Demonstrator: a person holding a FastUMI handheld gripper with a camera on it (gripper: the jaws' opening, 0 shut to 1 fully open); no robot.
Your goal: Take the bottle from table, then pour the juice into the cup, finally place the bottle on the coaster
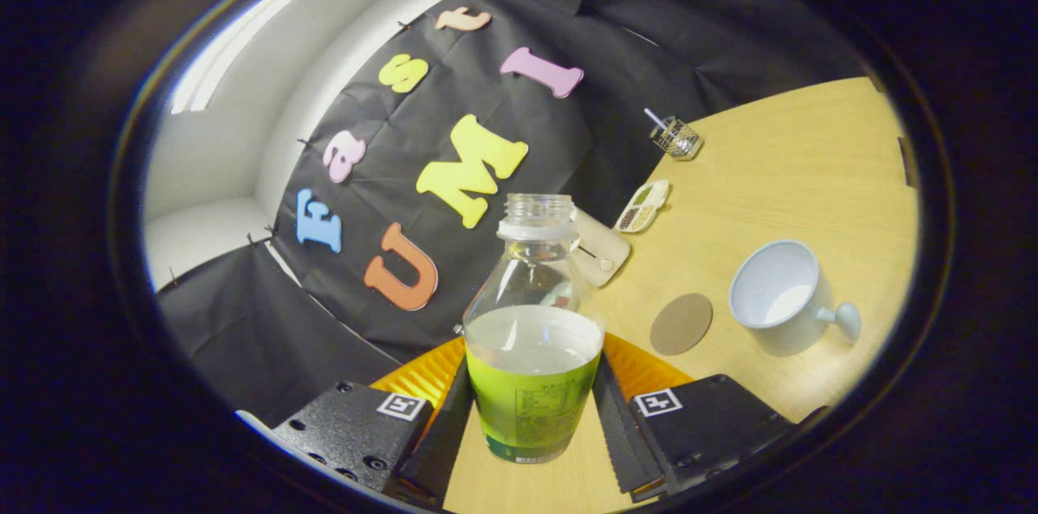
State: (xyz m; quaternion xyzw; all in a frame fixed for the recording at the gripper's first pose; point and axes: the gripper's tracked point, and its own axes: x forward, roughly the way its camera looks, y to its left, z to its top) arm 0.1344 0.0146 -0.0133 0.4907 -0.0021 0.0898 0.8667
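1. Your gripper (531, 417) was clamped on the bottle (531, 336), both fingers pressing its sides.
2. The coaster (681, 323) lay just beyond, with the cup (778, 295) beside it on the table (795, 173).

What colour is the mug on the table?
The mug is pale blue-grey, white inside, seen in the gripper view beyond the fingers.

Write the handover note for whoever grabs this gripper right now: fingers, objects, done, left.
Gripper: fingers closed on the bottle, one on each side; view is tilted.
Bottle: uncapped, about half full of juice, held between the fingers.
Cup: on the table beyond the fingers, handle pointing away from the coaster; I see no juice in it.
Coaster: bare, between bottle and cup.
Done: bottle taken.
Left: pour into the cup, set the bottle on the coaster.
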